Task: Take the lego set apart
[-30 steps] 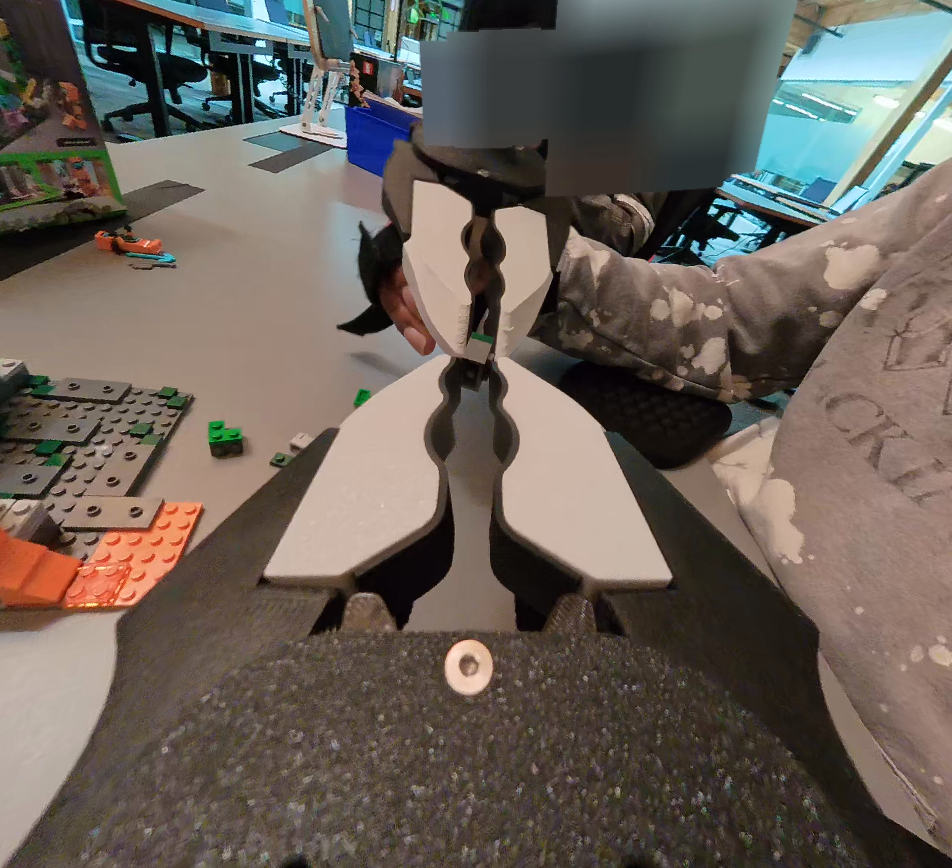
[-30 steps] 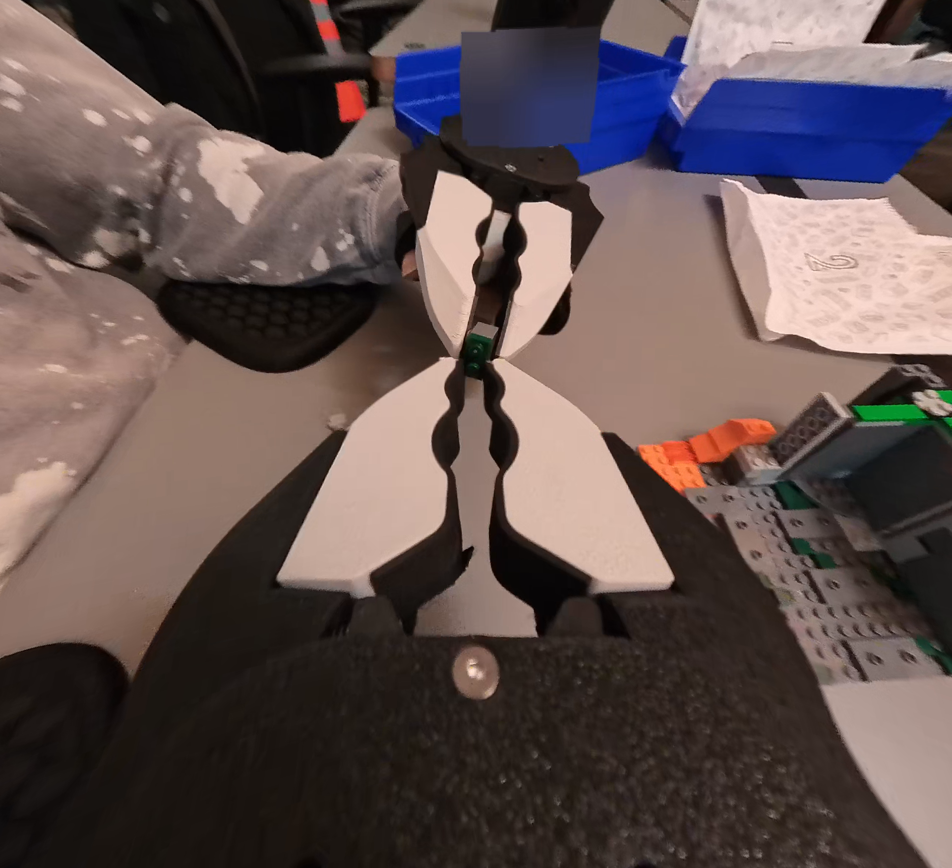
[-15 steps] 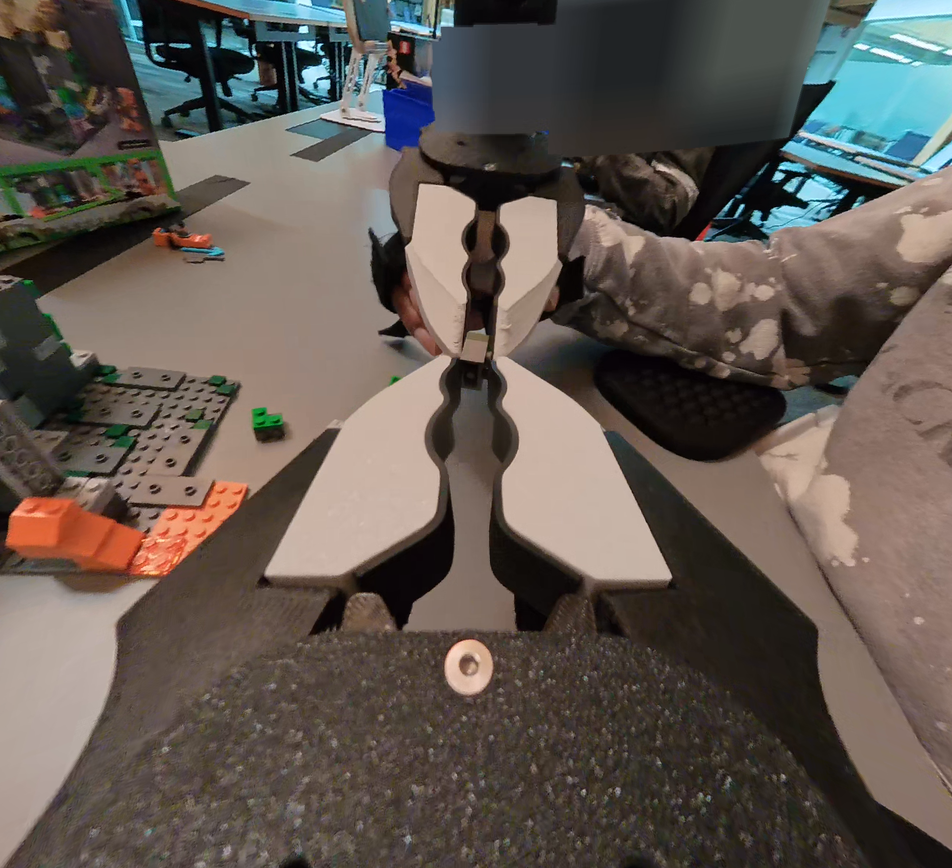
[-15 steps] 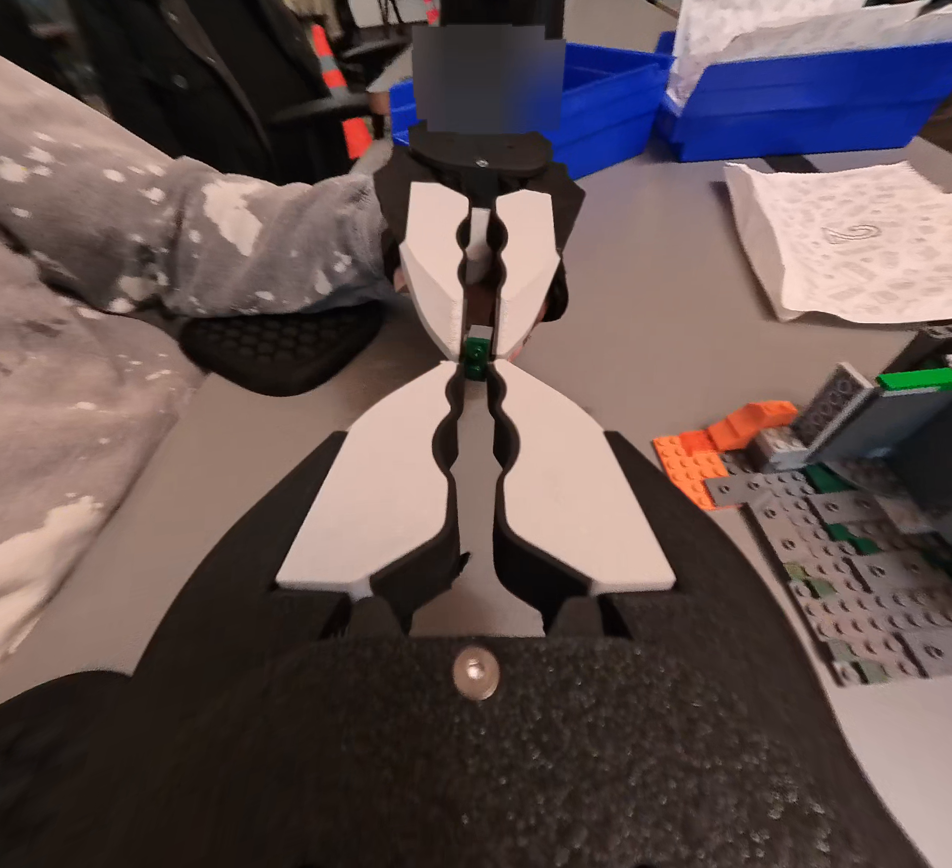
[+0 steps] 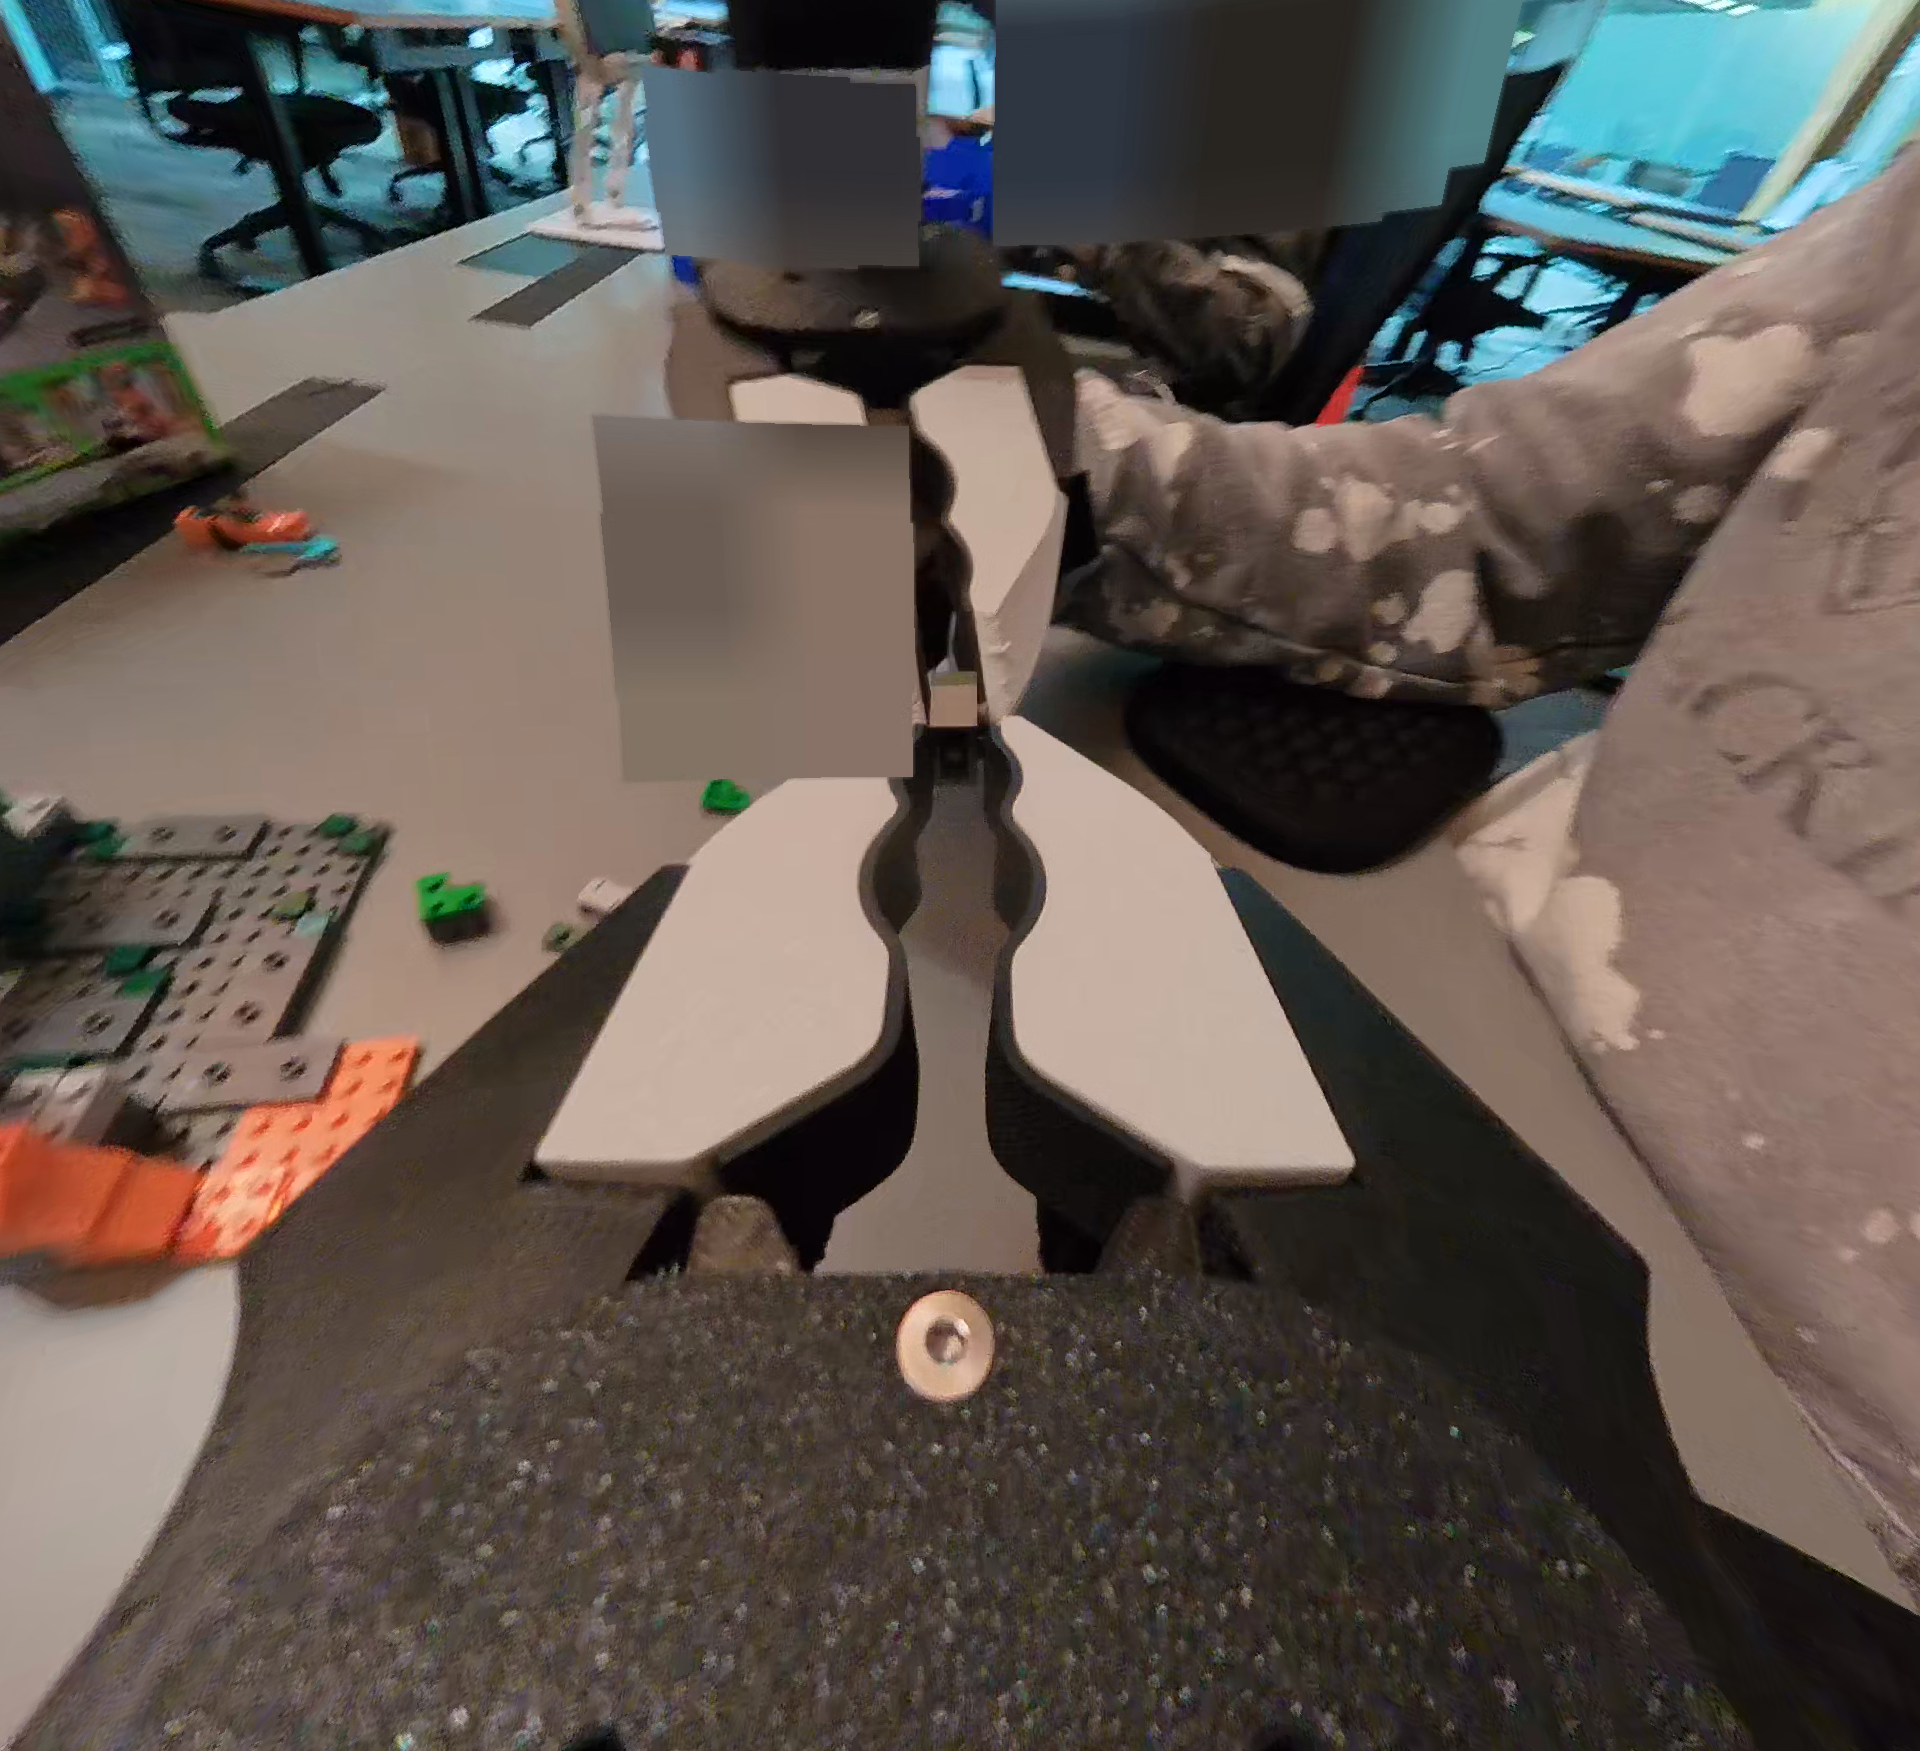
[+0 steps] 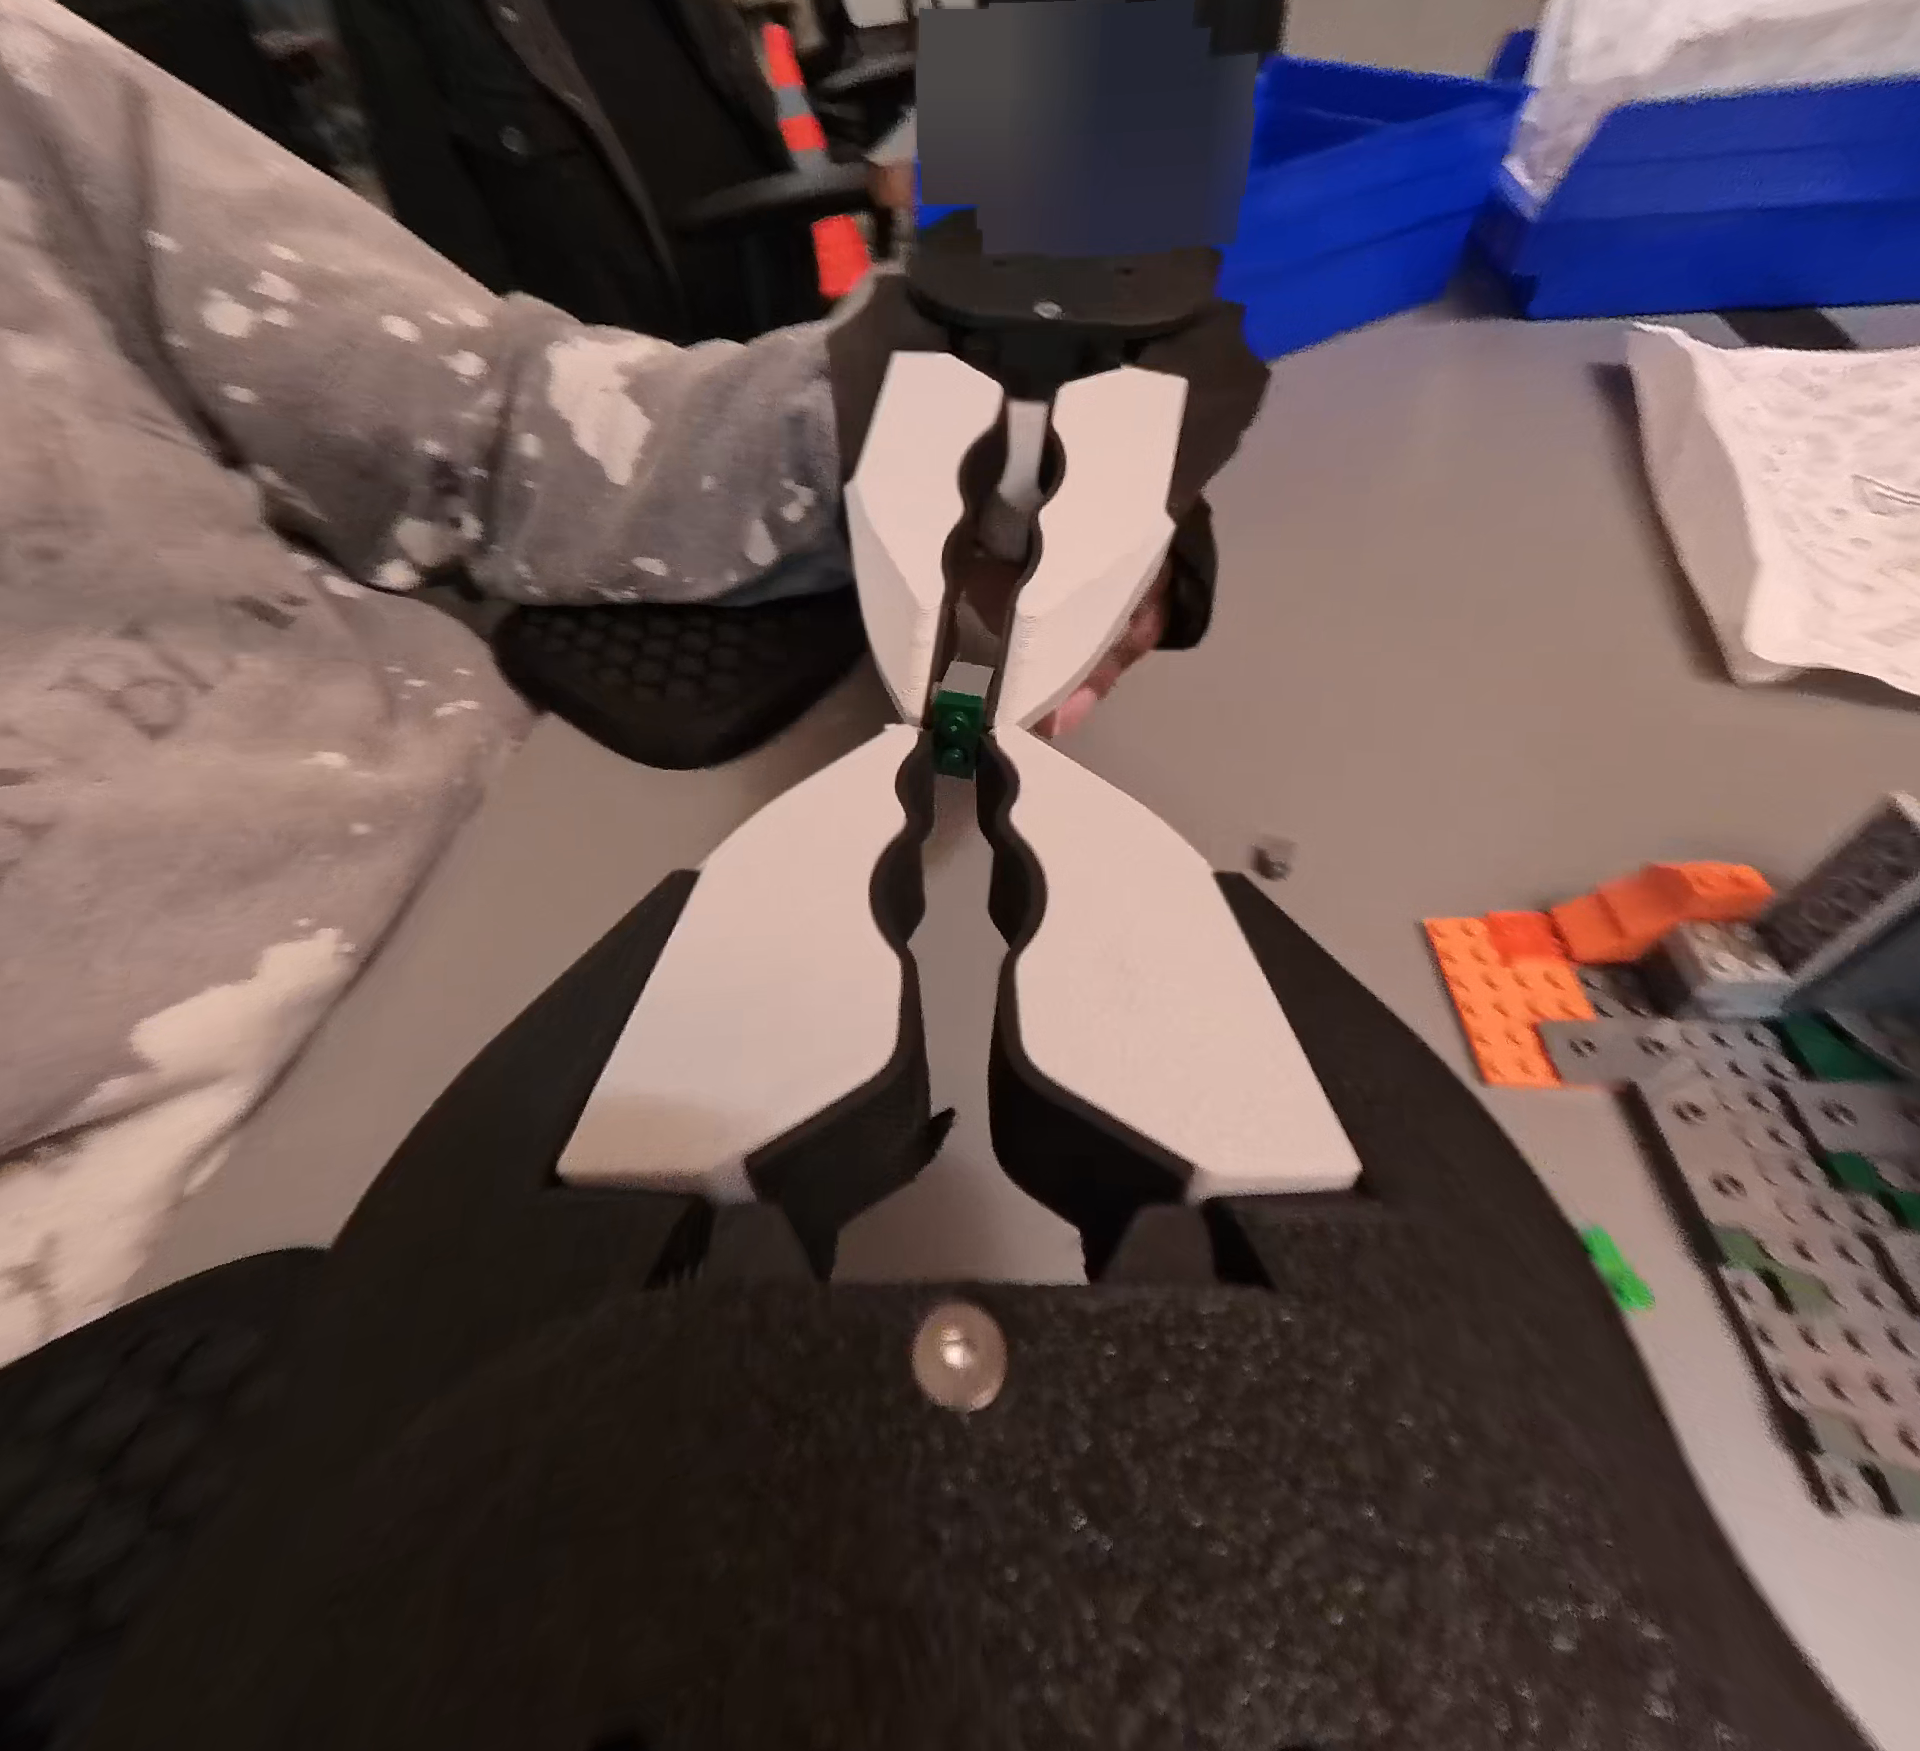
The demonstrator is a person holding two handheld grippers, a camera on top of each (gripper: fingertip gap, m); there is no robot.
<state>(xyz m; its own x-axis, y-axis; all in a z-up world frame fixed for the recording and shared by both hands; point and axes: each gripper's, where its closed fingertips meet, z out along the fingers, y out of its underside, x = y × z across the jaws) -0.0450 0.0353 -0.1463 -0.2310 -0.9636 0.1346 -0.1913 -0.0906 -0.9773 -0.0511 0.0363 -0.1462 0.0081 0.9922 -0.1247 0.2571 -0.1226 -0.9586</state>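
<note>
We hold our right gripper [image 6: 957, 751] tip to tip against our left gripper [image 6: 966, 693] above the grey table [image 6: 1403, 662], and a small stack of lego pieces [image 6: 958, 719] sits between the two pairs of tips: a dark green piece nearer us, a light grey one behind it. Each gripper's fingers press in on the stack. To the right lies the grey studded baseplate [image 6: 1787, 1182] with an orange plate [image 6: 1507, 995] at its near corner. Blue bins [image 6: 1662, 195] stand at the far edge
</note>
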